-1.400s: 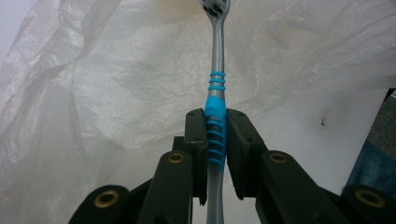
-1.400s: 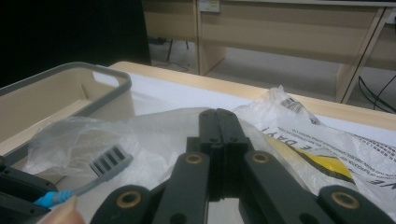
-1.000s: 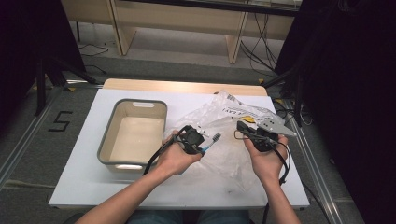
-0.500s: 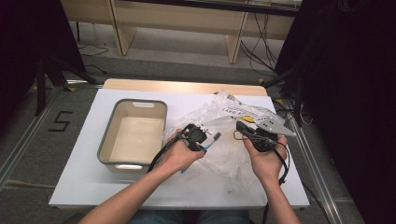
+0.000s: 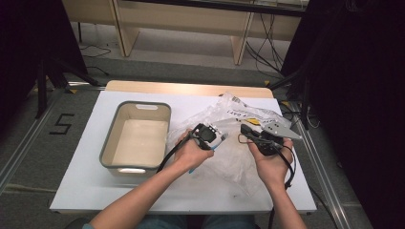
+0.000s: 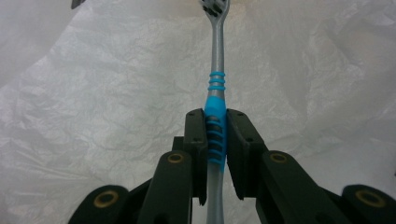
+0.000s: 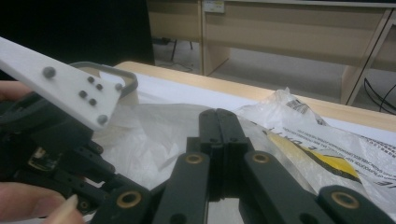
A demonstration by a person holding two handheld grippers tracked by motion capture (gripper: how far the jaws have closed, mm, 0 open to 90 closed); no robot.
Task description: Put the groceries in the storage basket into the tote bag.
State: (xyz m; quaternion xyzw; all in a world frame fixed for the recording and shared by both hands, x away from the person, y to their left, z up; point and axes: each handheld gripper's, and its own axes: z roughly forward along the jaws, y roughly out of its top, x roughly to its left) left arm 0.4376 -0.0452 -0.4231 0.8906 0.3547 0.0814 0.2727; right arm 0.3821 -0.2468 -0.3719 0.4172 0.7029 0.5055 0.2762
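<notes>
Lower centre of the high view: two forearms enter from the bottom edge. The left gripper (image 5: 220, 139) sits just left of frame centre, the right gripper (image 5: 244, 129) just right of centre; the two are near each other, both over the crumpled clear plastic bag (image 5: 224, 160).

Left gripper view: jaws rise from the bottom centre and pinch a toothbrush (image 6: 215, 122) on its blue ribbed grip. The silver neck runs straight up the middle of the frame; the bristle head is cut by the top edge. The bag fills the background behind it.

Right gripper view: jaws pressed together at centre frame, pads in contact. Whether a thin fold of bag film lies between them cannot be told.

High view, left of centre: grey-rimmed plastic basin (image 5: 109, 143), cream inside, on the white table (image 5: 86, 191). The bag's printed end, with a yellow mark, lies right of centre, beyond the right gripper. Upper part of the frame: wooden bench legs and floor cables.
</notes>
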